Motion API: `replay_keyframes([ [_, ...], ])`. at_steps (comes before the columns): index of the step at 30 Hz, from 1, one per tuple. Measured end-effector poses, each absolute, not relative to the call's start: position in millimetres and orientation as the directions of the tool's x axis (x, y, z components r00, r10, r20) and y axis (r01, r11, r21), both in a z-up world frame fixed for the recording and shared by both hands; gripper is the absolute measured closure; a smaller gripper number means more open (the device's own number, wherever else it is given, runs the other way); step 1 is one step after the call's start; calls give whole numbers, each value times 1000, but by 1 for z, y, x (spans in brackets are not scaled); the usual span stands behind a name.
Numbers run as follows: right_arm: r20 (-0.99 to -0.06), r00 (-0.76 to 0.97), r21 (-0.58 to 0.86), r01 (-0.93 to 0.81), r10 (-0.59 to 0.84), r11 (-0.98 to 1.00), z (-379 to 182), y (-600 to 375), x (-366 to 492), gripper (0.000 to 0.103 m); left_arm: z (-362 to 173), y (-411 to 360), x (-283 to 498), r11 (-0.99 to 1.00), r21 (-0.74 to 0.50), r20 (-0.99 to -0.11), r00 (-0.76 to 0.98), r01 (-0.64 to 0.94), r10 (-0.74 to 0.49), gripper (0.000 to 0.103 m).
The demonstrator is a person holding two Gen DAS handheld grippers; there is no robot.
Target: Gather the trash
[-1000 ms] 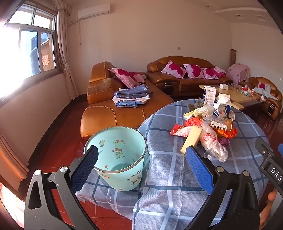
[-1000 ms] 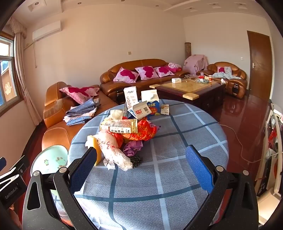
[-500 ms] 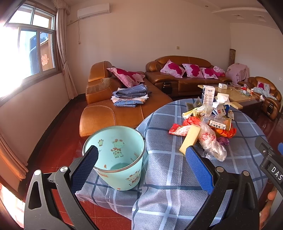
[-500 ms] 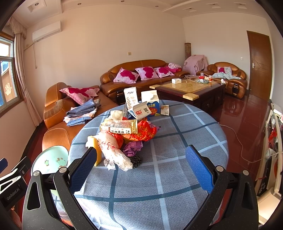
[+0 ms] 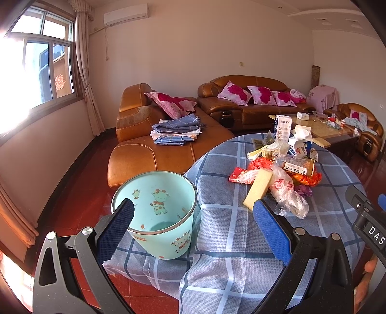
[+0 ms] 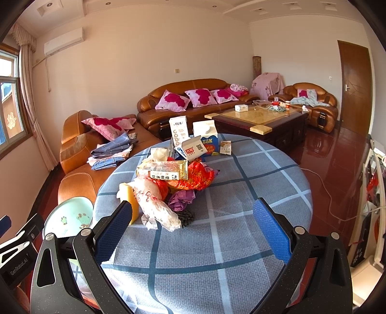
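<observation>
Plain cream walls (image 6: 135, 48); white air-conditioning unit (image 5: 125, 14) mounted high beside the window. Bright glare through the framed window (image 5: 38, 70), beige curtain (image 5: 86, 72) hanging at its right edge. Glossy dark red floor (image 6: 320, 145). Tan leather corner sofa (image 5: 243, 106) with pink flowered cushions (image 5: 232, 93); folded blue checked cloths (image 5: 177, 130) on its chaise. Dark wooden coffee table (image 6: 260, 120), matching leather armchair (image 6: 311, 101), brown wooden door (image 6: 354, 89) at right.

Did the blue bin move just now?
No. The bin sits at the same spot against the table edge and the tablecloth; only the camera view shifted slightly.
</observation>
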State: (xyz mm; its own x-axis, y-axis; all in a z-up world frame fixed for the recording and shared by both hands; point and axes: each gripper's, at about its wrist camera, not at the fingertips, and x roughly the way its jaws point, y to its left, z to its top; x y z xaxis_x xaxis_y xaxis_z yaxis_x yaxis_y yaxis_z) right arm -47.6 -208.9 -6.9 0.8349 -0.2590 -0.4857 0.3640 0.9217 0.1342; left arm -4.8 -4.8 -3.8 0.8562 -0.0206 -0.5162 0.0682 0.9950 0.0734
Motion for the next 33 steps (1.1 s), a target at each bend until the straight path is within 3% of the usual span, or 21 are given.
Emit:
replay_keyframes([
  [33,-510,825,123,350,-243,929,-19,-216,-28,5,-19,-9,7,993,82,-551,834,83,-24,6],
])
